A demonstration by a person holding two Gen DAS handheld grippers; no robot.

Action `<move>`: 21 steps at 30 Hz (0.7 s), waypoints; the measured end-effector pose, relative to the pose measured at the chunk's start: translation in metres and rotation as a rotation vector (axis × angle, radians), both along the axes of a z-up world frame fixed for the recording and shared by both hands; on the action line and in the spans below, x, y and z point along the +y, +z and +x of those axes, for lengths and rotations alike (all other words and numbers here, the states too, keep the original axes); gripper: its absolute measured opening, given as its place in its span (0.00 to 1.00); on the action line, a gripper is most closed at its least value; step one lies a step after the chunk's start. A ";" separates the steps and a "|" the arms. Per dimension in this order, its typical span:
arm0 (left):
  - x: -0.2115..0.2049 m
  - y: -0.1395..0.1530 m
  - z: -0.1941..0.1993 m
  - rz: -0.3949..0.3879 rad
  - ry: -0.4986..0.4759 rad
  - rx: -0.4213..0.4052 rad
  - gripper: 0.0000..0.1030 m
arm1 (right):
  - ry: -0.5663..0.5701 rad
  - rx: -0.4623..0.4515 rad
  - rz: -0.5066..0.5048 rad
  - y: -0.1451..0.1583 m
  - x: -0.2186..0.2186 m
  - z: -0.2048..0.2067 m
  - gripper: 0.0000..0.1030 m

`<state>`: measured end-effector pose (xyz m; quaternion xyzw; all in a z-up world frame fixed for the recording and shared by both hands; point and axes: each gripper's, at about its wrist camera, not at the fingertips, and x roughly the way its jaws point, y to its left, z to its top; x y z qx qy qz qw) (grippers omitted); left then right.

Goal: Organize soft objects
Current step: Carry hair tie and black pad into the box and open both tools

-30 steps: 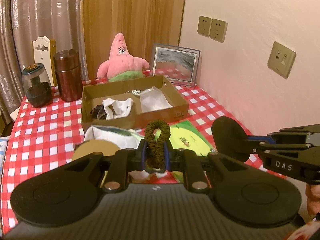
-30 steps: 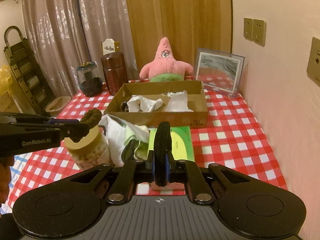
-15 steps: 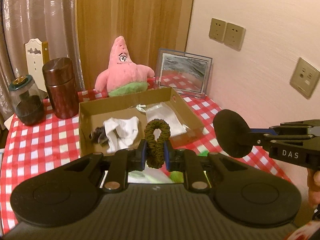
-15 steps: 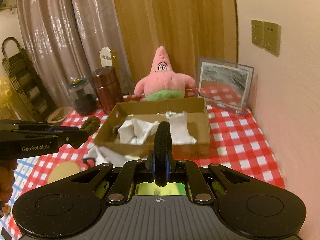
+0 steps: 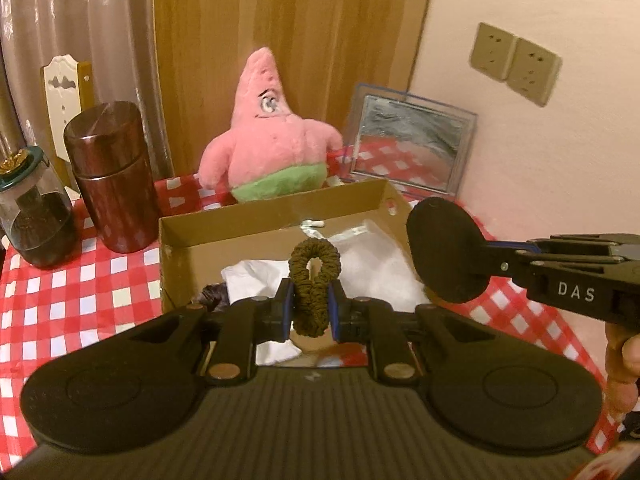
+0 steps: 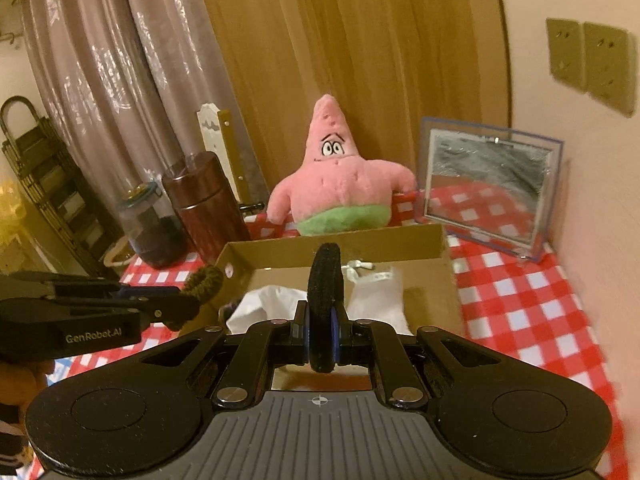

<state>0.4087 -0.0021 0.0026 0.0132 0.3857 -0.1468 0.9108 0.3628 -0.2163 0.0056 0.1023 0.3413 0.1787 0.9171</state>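
My left gripper (image 5: 310, 310) is shut on a dark olive scrunchie (image 5: 314, 276) and holds it above the near edge of an open cardboard box (image 5: 272, 210). My right gripper (image 6: 322, 334) is shut on a round black pad (image 6: 325, 308), held edge-on over the same box (image 6: 340, 246). The pad shows flat-on in the left wrist view (image 5: 448, 250); the scrunchie shows in the right wrist view (image 6: 204, 280). White cloth (image 5: 256, 276) and a clear bag (image 5: 376, 264) lie inside the box. A pink star plush (image 5: 268, 148) sits behind it.
A brown canister (image 5: 114, 176) and a glass jar (image 5: 34, 216) stand left of the box on the red checked tablecloth (image 5: 72, 300). A framed mirror (image 5: 412, 146) leans on the wall at back right. Curtains and a wooden panel are behind.
Both grippers have moved forward and up toward the box with their objects still held. The items that lay near the table's front have dropped out of view.
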 end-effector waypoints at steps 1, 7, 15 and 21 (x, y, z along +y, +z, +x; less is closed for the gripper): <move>0.002 -0.003 0.006 -0.001 0.005 0.007 0.16 | 0.000 0.005 0.006 -0.002 0.001 0.006 0.10; 0.004 -0.020 0.040 0.010 0.019 0.037 0.18 | -0.002 0.028 0.011 -0.017 0.012 0.038 0.10; 0.008 -0.032 0.055 0.021 0.033 0.053 0.35 | -0.008 0.056 0.025 -0.030 0.015 0.053 0.10; 0.016 -0.031 0.050 0.031 0.034 0.052 0.35 | -0.007 0.074 0.032 -0.038 0.017 0.057 0.10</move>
